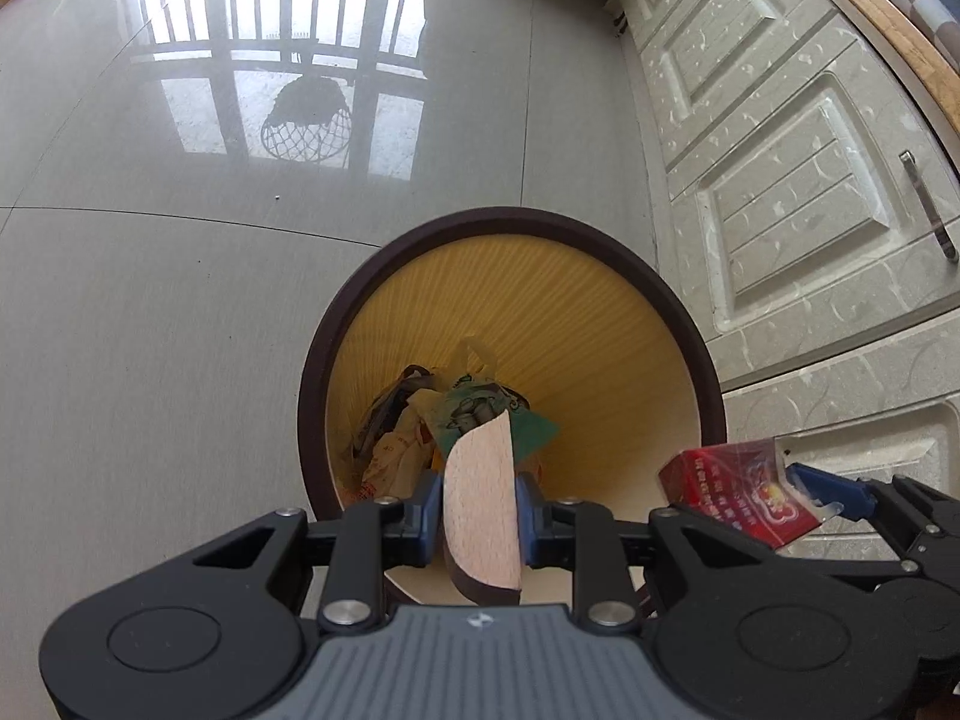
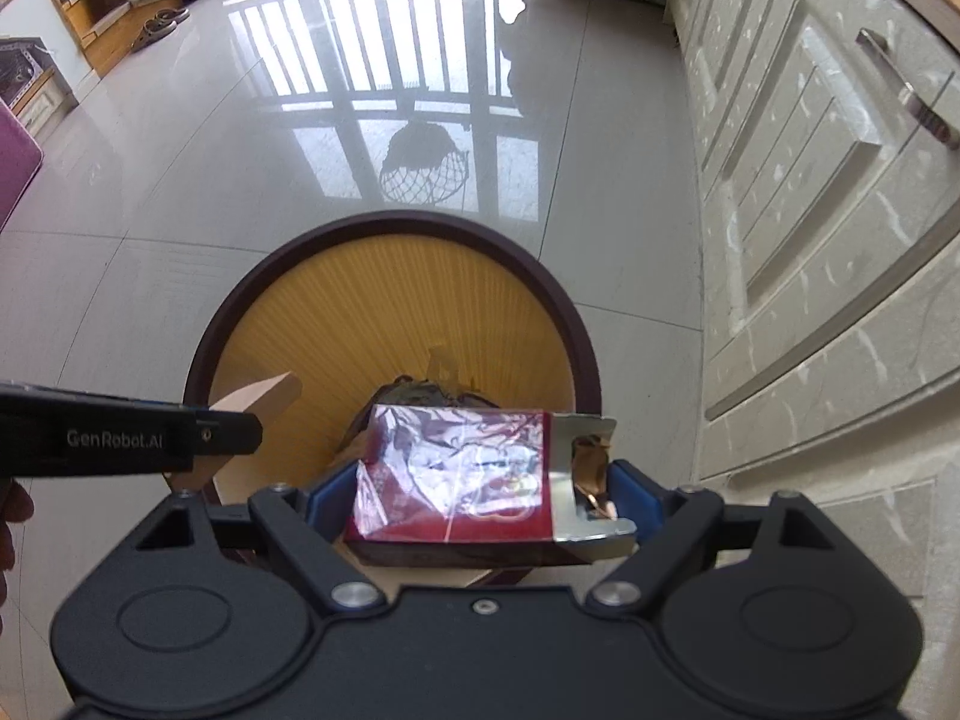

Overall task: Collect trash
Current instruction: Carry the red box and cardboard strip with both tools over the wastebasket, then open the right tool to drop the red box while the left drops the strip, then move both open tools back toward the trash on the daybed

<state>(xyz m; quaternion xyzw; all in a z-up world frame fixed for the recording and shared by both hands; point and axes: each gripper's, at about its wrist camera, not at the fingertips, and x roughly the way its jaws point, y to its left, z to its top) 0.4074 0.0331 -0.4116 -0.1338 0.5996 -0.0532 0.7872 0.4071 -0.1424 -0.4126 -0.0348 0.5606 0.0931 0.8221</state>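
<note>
Left gripper clamped on a pink card; right gripper clamped on a red pack. Both hang over the bin, trash at its bottom, beside cabinets.

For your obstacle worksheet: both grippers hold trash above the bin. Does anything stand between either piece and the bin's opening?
Nothing visible does. The pink card in the left gripper and the red pack in the right gripper hang over the open, lidless bin, which holds only litter at the bottom.
</note>
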